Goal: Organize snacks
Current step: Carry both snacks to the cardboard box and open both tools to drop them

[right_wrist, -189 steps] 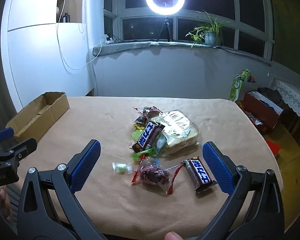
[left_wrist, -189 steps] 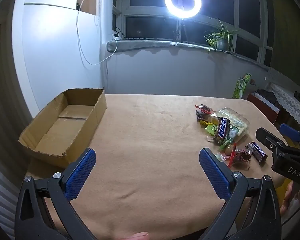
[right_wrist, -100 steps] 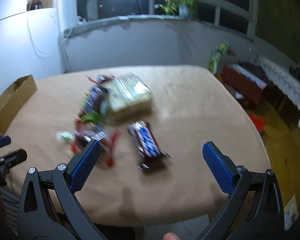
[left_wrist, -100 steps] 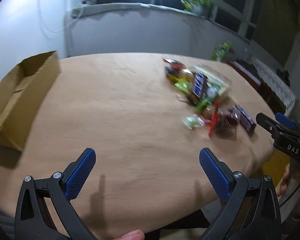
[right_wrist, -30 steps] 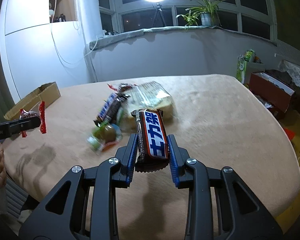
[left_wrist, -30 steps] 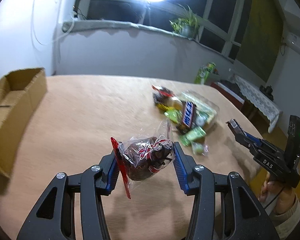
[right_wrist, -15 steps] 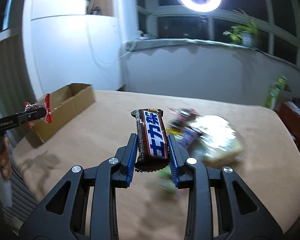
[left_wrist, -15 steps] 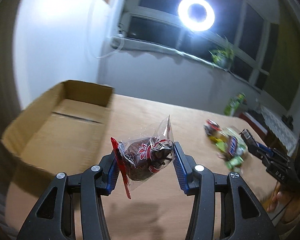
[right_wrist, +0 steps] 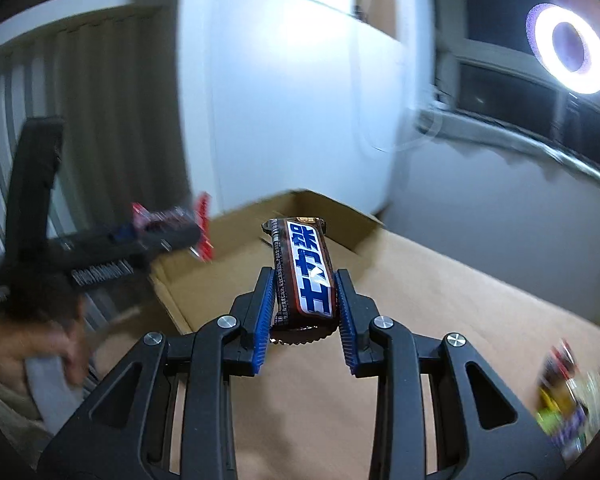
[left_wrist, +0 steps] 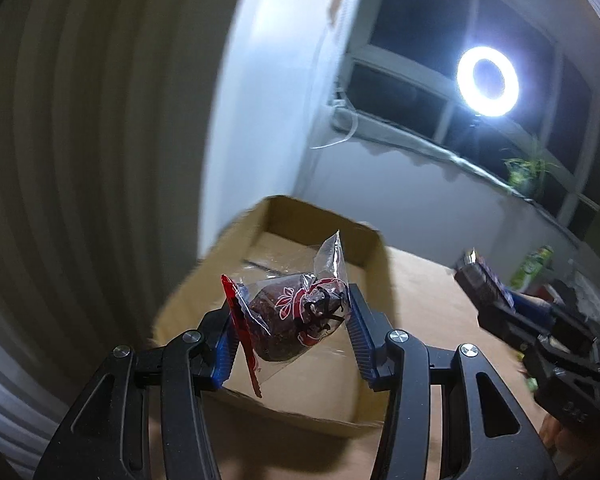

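Note:
My left gripper (left_wrist: 290, 322) is shut on a clear packet of dark dried fruit with red edges (left_wrist: 288, 320), held above the near end of the open cardboard box (left_wrist: 368, 248). My right gripper (right_wrist: 303, 300) is shut on a brown and blue chocolate bar (right_wrist: 306, 276), held just right of the box (right_wrist: 332, 210), over the tan tablecloth. The left gripper shows blurred in the right wrist view (right_wrist: 168, 228), and the right gripper in the left wrist view (left_wrist: 484, 284).
The box sits at the table's left end by a white cabinet (right_wrist: 284, 92) and a ribbed wall. The remaining snack pile (right_wrist: 564, 408) lies blurred at the far right of the tan table (right_wrist: 460, 320). A ring light (left_wrist: 487, 81) glares at the window.
Both grippers have swung left with their snacks, from mid-table toward the box. The left one now hangs over the box; the snack pile has slid to the right edge of view.

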`<state>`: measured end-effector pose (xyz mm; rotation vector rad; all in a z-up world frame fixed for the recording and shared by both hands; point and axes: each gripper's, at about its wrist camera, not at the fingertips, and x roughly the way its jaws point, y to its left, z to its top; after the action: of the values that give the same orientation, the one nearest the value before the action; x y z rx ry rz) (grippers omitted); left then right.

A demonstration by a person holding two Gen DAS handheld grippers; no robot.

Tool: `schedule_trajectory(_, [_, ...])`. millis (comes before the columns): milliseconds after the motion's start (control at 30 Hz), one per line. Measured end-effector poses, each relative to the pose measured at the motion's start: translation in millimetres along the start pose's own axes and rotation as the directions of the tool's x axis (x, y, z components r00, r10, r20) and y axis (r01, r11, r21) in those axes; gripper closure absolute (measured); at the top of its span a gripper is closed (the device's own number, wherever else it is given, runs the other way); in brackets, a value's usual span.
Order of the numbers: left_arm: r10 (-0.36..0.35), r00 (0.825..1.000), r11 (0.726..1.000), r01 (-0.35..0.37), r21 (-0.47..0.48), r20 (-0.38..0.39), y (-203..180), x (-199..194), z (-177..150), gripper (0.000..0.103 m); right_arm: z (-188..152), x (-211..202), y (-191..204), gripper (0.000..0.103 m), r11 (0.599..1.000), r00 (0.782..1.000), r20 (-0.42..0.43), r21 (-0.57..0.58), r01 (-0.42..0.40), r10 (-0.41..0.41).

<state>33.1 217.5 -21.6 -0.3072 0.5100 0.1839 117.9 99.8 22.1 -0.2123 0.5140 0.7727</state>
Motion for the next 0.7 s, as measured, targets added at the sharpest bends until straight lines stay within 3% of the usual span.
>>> schedule_trajectory(167, [0.039,0.999,0.999,-0.039,-0.011,-0.032,10,12,-3,0.054,10,47,22,0.071,0.998,0.996,-0.072,-0.038,-0.047,0.044])
schedule_trajectory(233, [0.053,0.998,0.998,-0.054,-0.013,-0.028,12,12,-4,0.041,8,51,22,0.059,0.999,0.997,-0.070,-0.038,-0.030,0.028])
schedule_trajectory(367, [0.067,0.998,0.998,-0.067,-0.012,0.002,13,2,-5,0.030,-3,29,16,0.053,1.000,0.998,-0.056,-0.015,0.026,-0.026])
schedule_trajectory(467, [0.061,0.998,0.998,-0.061,-0.019,0.010,13,2,-4,0.029,-17,7,14,0.049,0.999,0.998,-0.044,0.005,0.053,-0.052])
schedule_trajectory(633, [0.059,0.998,0.998,-0.059,-0.032,0.013,11,-2,-6,0.028,-36,-22,11,0.031,0.995,0.995,0.029,0.027,0.097,-0.098])
schedule_trajectory(700, [0.047,0.999,0.998,-0.047,-0.032,0.023,8,-6,-6,0.028,-44,-31,11,0.031,0.994,0.995,0.029,0.052,0.092,-0.094])
